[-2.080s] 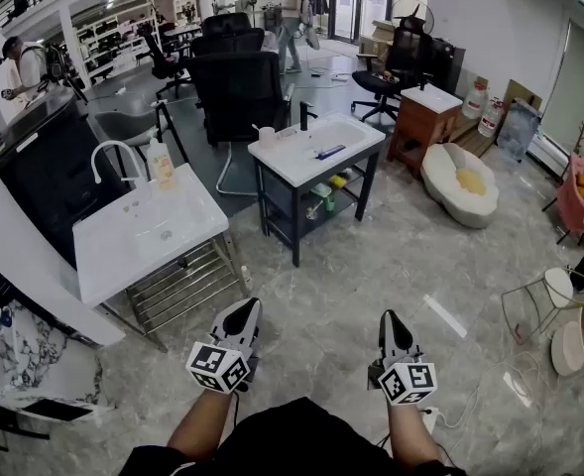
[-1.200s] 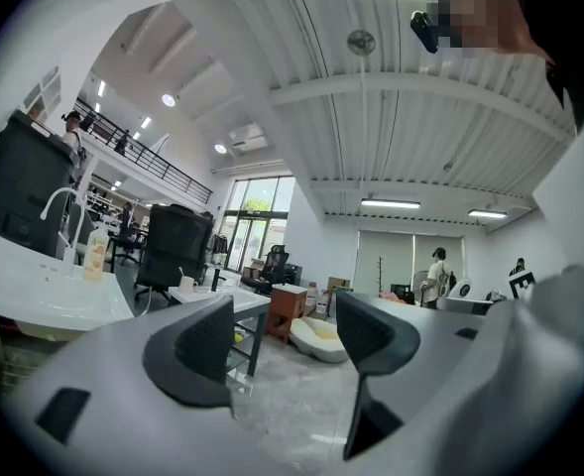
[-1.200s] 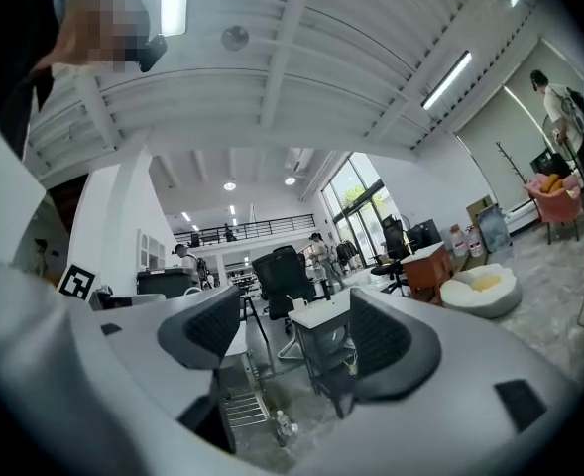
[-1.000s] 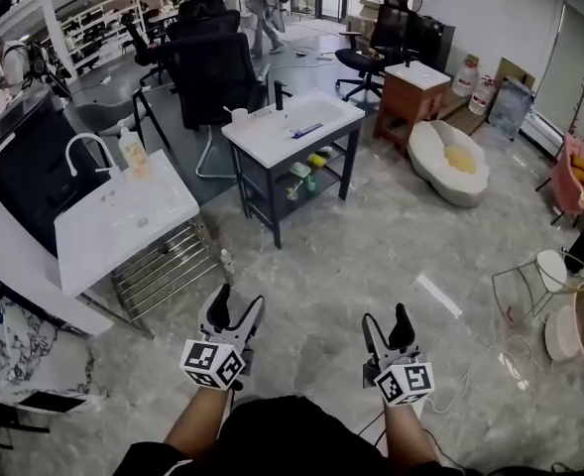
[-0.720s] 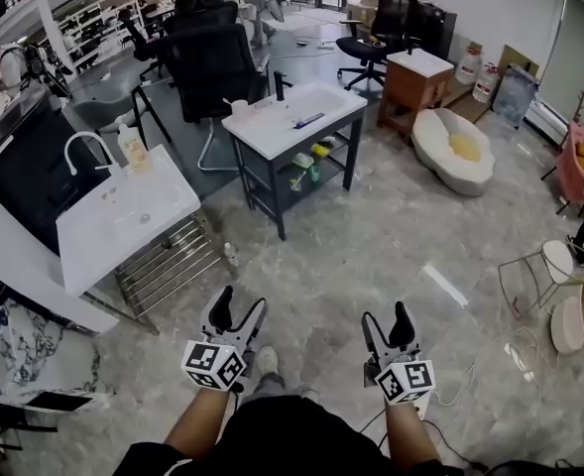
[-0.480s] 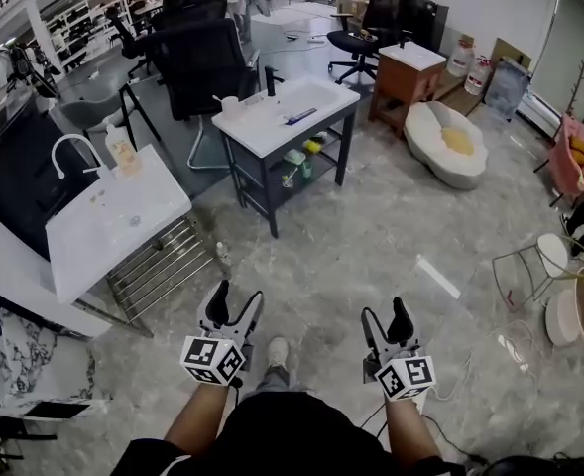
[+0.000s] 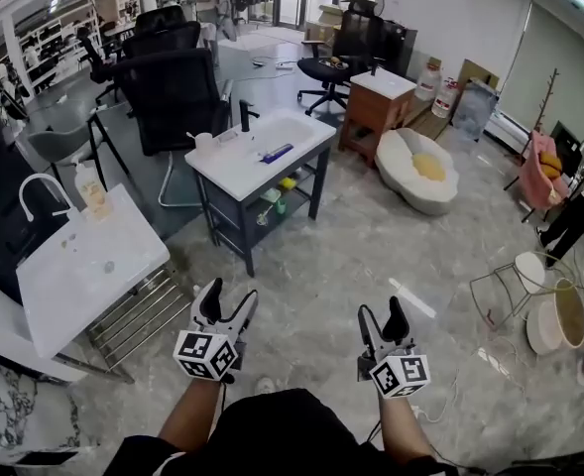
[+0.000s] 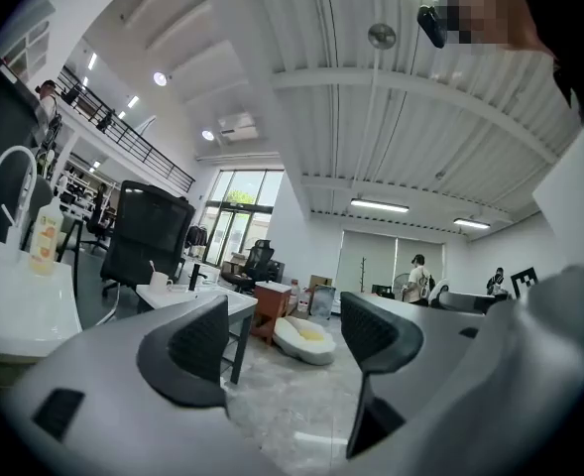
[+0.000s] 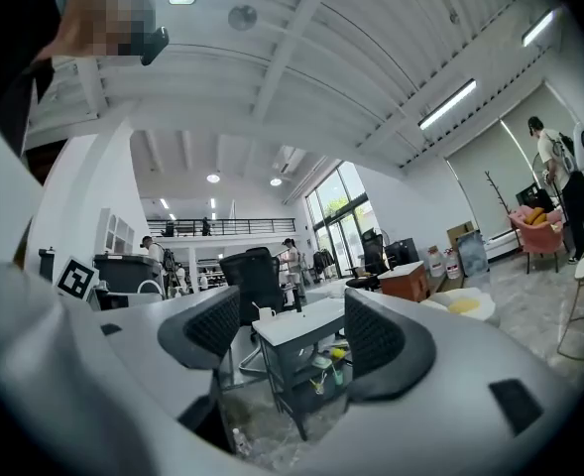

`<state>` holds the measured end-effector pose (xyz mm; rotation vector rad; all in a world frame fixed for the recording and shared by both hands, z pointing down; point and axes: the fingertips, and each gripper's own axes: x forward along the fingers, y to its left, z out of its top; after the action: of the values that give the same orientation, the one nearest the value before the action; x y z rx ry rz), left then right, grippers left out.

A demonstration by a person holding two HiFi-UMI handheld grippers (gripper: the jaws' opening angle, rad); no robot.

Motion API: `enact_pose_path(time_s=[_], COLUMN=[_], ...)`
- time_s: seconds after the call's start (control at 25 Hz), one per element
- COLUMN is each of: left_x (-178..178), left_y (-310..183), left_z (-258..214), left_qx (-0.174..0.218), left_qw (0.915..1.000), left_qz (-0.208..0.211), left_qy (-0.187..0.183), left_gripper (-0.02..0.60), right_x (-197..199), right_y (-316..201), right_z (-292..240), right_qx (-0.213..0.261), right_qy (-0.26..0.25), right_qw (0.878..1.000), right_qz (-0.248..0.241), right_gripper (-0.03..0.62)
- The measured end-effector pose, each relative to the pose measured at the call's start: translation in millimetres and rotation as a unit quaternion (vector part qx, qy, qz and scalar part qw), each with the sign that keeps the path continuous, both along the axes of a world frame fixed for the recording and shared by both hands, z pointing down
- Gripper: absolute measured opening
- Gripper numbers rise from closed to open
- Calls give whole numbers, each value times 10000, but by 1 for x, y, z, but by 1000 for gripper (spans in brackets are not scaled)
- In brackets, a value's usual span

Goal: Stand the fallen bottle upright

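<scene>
Left gripper (image 7: 228, 297) and right gripper (image 7: 382, 311): jaws spread, nothing between them. A small bottle (image 9: 237, 442) is on the floor (image 7: 351, 256), nearer than the dark counter (image 9: 301, 327); posture unclear.

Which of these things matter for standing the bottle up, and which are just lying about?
For the job: left gripper, right gripper, both open and empty; small bottle on the floor, too small to tell if fallen.
Just lying about: sink, soap bottle, chair, pet bed.

Open office-showroom hall: swivel chairs (image 7: 173, 92), freestanding washbasins (image 7: 257, 152), mezzanine shelving (image 7: 49, 33).
</scene>
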<state>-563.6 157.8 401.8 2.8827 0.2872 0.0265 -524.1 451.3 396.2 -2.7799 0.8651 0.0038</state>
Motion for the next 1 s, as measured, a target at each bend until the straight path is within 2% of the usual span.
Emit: enact_pose_path(time_s=[0.32, 0.68, 1.0], left_x=[38, 64, 110], left_y=[-40, -78, -104], left_z=[0, 15, 16], left_qx=[-2, -167, -204], left_qw=[9995, 9996, 9997], left_qz=[298, 167, -45], left_qy=[-49, -133, -124], left_gripper=[356, 359, 359], right_x=[44, 78, 154], right_y=[-60, -94, -132], right_z=[3, 17, 23], right_qx=[107, 32, 30], right_qy=[-174, -388, -418], right_qw=[9998, 9991, 9975], right_qz=[-70, -171, -571], right_gripper=[318, 308, 295])
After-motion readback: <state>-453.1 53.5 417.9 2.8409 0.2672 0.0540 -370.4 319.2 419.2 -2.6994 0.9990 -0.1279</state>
